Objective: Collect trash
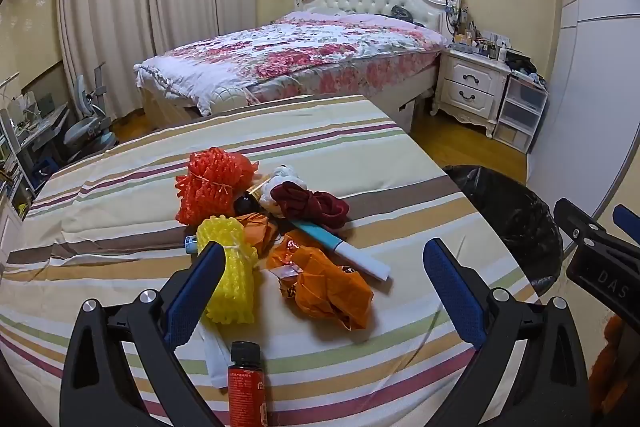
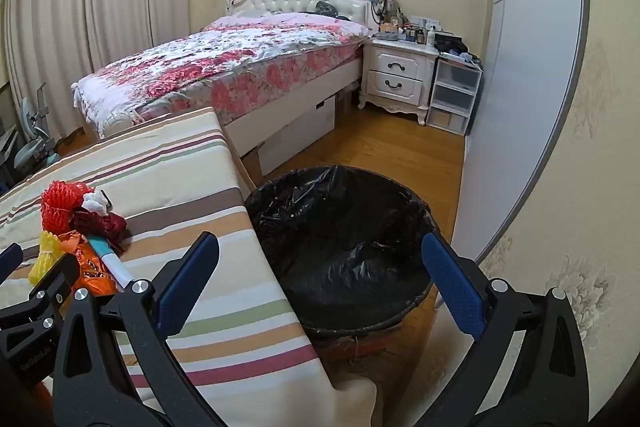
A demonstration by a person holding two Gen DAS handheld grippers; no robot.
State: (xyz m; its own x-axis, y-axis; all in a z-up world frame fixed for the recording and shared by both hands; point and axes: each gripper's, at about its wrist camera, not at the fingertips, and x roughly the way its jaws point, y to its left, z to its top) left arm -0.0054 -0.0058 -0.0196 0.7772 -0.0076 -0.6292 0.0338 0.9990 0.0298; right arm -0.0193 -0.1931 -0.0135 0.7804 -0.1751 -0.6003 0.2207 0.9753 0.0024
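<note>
A pile of trash lies on the striped cloth (image 1: 120,227): an orange foam net (image 1: 212,187), a yellow foam net (image 1: 234,275), crumpled orange wrappers (image 1: 332,287), a dark red rag (image 1: 316,207), a white wad (image 1: 280,183), a teal and white tube (image 1: 344,251) and a small red bottle (image 1: 246,383). My left gripper (image 1: 324,267) is open, just before the wrappers. My right gripper (image 2: 320,259) is open and empty above the black-lined bin (image 2: 340,227). The pile also shows at the left of the right wrist view (image 2: 80,227).
The bin stands on the wood floor (image 2: 380,147) right of the table, also in the left wrist view (image 1: 508,219). A floral bed (image 1: 300,59), a white nightstand (image 1: 468,87) and plastic drawers (image 1: 520,111) stand behind. A wall (image 2: 540,107) runs along the right.
</note>
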